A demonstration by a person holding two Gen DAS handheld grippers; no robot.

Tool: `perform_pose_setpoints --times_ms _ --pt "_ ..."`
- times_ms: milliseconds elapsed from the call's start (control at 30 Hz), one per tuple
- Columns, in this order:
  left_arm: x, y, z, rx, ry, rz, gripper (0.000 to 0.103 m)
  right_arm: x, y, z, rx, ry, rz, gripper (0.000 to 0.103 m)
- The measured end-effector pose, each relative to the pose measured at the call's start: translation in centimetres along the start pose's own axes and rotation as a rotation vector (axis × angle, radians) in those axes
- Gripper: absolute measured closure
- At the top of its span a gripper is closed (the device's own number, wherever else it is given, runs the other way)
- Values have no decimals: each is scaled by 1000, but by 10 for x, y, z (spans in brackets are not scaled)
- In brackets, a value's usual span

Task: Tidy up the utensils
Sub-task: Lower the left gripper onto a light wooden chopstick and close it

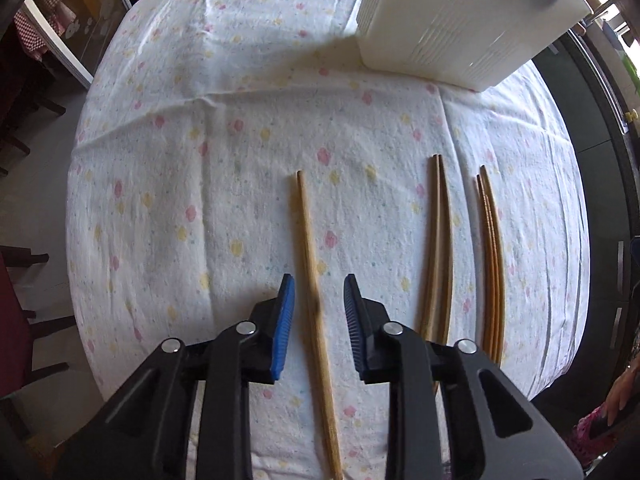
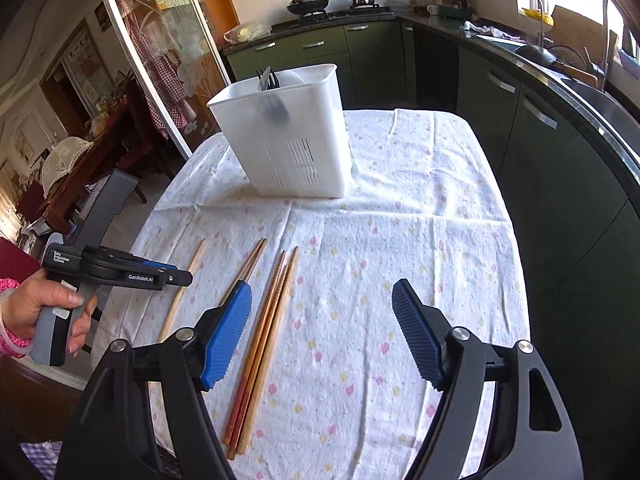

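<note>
From the left wrist, the left gripper [image 1: 319, 300] stood open and empty, its blue ribbed pads either side of a single pale wooden chopstick [image 1: 311, 264] whose long axis ran straight ahead toward the white slotted plastic utensil holder [image 1: 452, 28]; from the right wrist, the right gripper [image 2: 322, 332] gaped wide, holding nothing, beside reddish-tipped wooden chopsticks [image 2: 264, 344] on the flowered tablecloth [image 2: 400, 240]; kitchen cabinets stood behind.

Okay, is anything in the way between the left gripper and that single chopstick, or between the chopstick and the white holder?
Nothing visible. The left gripper is open, straddling the lone chopstick; only bare tablecloth lies between it and the white utensil holder.
</note>
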State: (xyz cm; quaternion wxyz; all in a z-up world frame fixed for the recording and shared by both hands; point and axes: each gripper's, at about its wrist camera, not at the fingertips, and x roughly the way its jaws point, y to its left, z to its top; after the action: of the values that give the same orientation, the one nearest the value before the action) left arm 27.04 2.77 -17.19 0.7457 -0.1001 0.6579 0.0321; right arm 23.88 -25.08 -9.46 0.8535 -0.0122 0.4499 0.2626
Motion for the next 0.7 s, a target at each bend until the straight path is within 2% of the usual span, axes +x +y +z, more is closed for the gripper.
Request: perform_pose_setpoints --times_ms 233,300,400,500,533,633,700 --pt "6 6 2 -24 4 40 90 9 4 -2 -15 76 17 33" --pt "7 5 1 -15 4 56 96 14 6 0 -13 104 23 35" --pt "7 -2 5 3 9 72 96 26 8 4 -5 164 27 39" --pt "5 -5 6 7 21 61 96 47 10 11 7 252 40 48" --pt "5 -9 6 10 22 57 96 56 11 14 14 288 42 54" --pt "-1 -10 4 24 2 44 96 83 13 20 24 381 24 67" --pt "-10 -12 3 44 -25 42 97 100 17 22 18 432 3 71"
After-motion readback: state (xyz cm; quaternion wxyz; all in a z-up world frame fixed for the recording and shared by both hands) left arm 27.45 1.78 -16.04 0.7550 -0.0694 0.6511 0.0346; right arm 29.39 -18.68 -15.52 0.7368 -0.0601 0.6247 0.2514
